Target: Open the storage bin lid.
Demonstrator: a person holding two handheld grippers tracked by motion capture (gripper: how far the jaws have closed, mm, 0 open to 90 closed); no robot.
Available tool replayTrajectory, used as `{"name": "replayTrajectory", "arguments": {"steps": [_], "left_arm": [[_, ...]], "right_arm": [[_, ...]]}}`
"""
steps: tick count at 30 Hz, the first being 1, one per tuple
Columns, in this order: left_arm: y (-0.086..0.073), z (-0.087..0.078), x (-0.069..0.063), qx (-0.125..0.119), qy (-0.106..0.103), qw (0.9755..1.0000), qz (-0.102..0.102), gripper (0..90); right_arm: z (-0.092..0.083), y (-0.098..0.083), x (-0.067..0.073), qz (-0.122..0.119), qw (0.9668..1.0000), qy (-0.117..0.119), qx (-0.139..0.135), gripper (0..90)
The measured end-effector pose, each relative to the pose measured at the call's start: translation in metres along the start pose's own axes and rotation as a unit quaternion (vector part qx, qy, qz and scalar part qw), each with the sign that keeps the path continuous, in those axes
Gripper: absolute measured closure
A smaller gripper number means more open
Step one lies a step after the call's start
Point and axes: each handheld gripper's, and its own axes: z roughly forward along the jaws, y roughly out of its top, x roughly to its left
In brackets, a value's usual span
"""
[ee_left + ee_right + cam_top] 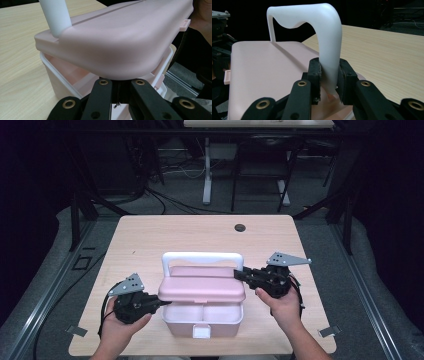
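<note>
A pink storage box [202, 317] sits near the table's [150, 232] front edge, toward six o'clock of the tabletop, with its pink lid [202, 290] raised and tilted so the white-rimmed compartments below show at the front. The right gripper [243, 273], at about three o'clock of the box, has its jaws clamped on the right leg of the white handle [329, 45]; in the right gripper view the pads press on either side of that leg just above the lid. That hold probably steadies the box and keeps the handle upright while the lid moves. The left gripper [161, 303], at about nine o'clock of the box, has its jaws drawn together with nothing between them, and in the left gripper view its tips sit tucked under the lid's rounded corner [120, 67]. Closed jaws make a firm wedge there, likely to prop or lever the lid from below rather than pinch it.
</note>
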Motion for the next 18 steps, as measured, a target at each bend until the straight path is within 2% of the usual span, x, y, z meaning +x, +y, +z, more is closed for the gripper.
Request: {"name": "replayTrajectory", "arguments": {"steps": [9, 11, 15, 18], "left_arm": [[0.007, -0.002, 0.001, 0.000, 0.002, 1.0000, 0.001, 90.0], [0.008, -0.002, 0.001, -0.002, 0.002, 1.0000, 0.000, 90.0], [0.012, -0.002, 0.003, -0.004, 0.003, 1.0000, 0.002, 90.0], [0.014, -0.003, 0.003, -0.005, 0.004, 1.0000, 0.002, 90.0]], "right_arm": [[-0.005, 0.002, -0.004, 0.004, 0.9999, -0.005, -0.012, 69.9], [-0.008, 0.003, -0.004, 0.003, 0.9999, -0.008, -0.011, 70.2], [-0.017, 0.005, -0.008, 0.008, 0.9992, -0.022, -0.032, 72.7], [-0.023, 0.006, -0.009, 0.009, 0.9992, -0.023, -0.032, 75.1]]}}
